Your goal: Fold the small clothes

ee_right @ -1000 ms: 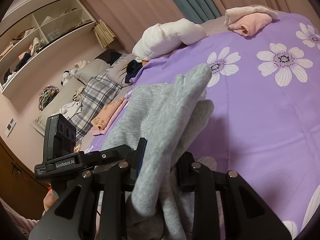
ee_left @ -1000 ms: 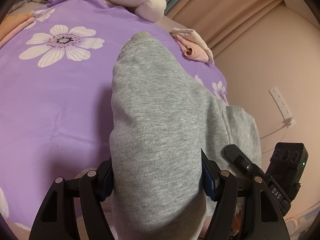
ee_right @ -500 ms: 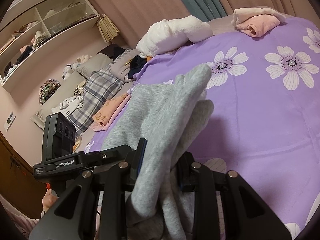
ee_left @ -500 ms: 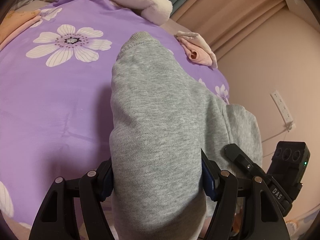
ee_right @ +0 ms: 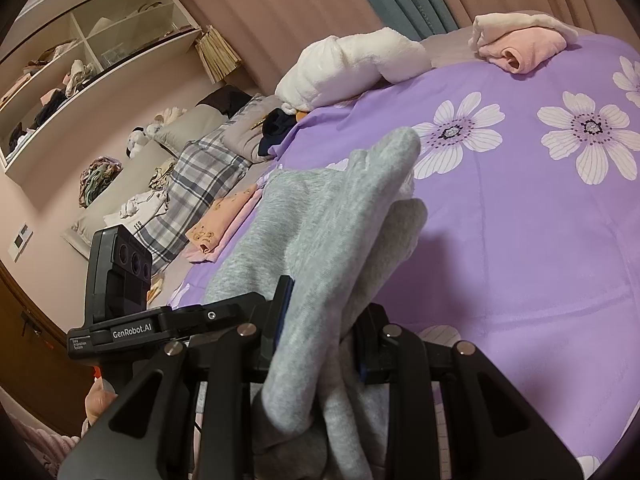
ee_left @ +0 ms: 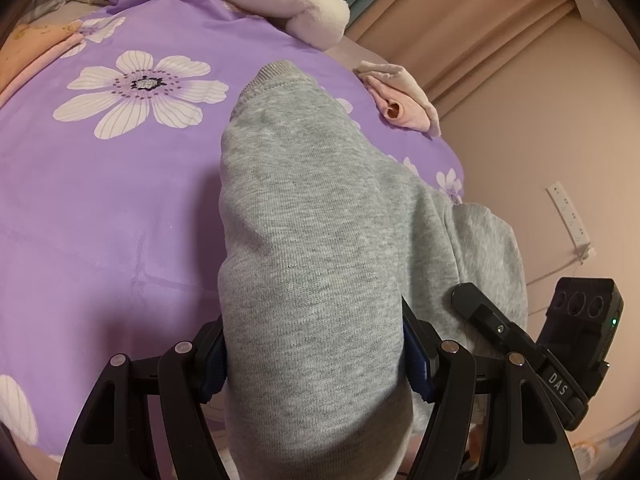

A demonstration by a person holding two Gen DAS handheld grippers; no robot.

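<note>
Sweatpants [ee_left: 312, 240] of grey fleece hang between the two tools above the bed [ee_left: 100, 208], which wears a purple cover printed with white flowers. The left hand-held gripper [ee_left: 314, 356] is clamped on a thick bunch of the grey cloth, its blue-padded fingers [ee_left: 416, 360] pressed against both sides of the fold; a ribbed cuff points away toward the far side of the bed. The right hand-held gripper [ee_right: 320, 332] is likewise closed tight on another part of the sweatpants [ee_right: 340, 232], the cloth draping over and down between its arms. A rolled pink garment [ee_right: 520, 48] lies near the far edge of the bed, beside a white fluffy blanket [ee_right: 352, 68]. A folded peach top [ee_right: 224, 220] rests at the bed's left edge, and shelves [ee_right: 80, 60] with clothes line the wall.
</note>
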